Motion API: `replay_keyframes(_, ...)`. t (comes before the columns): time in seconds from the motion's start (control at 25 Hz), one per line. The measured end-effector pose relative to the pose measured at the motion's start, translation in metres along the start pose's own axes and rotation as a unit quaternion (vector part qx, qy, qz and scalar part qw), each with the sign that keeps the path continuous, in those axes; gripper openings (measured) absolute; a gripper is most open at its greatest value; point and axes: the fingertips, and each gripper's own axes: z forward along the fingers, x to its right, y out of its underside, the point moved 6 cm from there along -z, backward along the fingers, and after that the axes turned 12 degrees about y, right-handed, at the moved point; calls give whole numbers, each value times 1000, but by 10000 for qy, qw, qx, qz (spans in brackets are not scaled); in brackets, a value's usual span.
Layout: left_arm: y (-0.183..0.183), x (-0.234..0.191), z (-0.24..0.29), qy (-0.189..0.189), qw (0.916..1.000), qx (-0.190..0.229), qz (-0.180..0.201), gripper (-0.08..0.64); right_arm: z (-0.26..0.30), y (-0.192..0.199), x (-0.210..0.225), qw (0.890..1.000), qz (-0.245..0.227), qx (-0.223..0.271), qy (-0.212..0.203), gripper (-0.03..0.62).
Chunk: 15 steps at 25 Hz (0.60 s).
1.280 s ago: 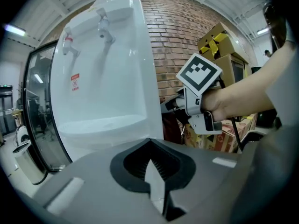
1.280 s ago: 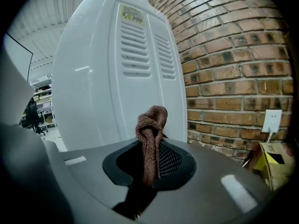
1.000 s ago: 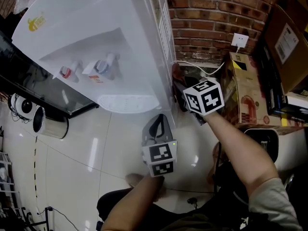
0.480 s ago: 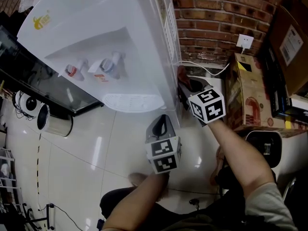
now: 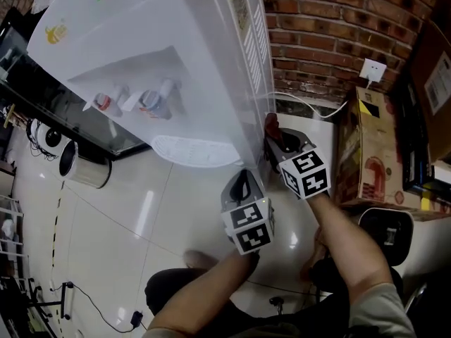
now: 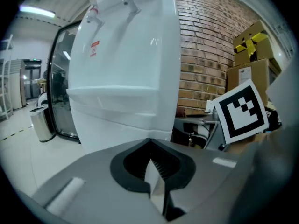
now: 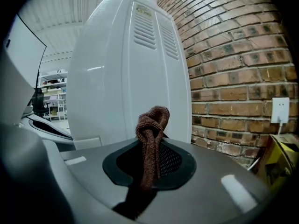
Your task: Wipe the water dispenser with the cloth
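The white water dispenser (image 5: 176, 62) stands against the brick wall, with its two taps (image 5: 141, 103) facing left in the head view. My right gripper (image 5: 275, 138) is low beside the dispenser's right side panel (image 7: 131, 73) and is shut on a brown cloth (image 7: 152, 139). The cloth (image 5: 271, 124) sticks out past the jaws, at or very close to the panel. My left gripper (image 5: 242, 180) hangs lower, in front of the dispenser's bottom corner (image 6: 140, 120). It is shut, with nothing between its fingers, and touches nothing.
A brick wall (image 5: 331, 27) with a white socket (image 5: 372, 69) and cable (image 5: 310, 104) runs behind. A cardboard box (image 5: 373, 146) stands right of my right arm. A dark glass-door cabinet (image 5: 42, 97) and a steel bin (image 5: 84, 169) are left of the dispenser on the glossy tile floor.
My right gripper has slid down the dispenser's side panel with the cloth in it. The left gripper has rolled a little and stayed in about the same place.
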Motion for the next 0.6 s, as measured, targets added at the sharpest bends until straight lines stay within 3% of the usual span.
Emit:
replay_keyframes(0.4, 1, 7, 1, -664, 9974, 247, -131, 0, 10, 31, 1, 9981, -149, -352, -474, 67)
replay_keyframes(0.6, 2, 9, 2, -806, 9961, 356, 24, 0, 23, 56, 2, 9968, -10, -615, -515, 67)
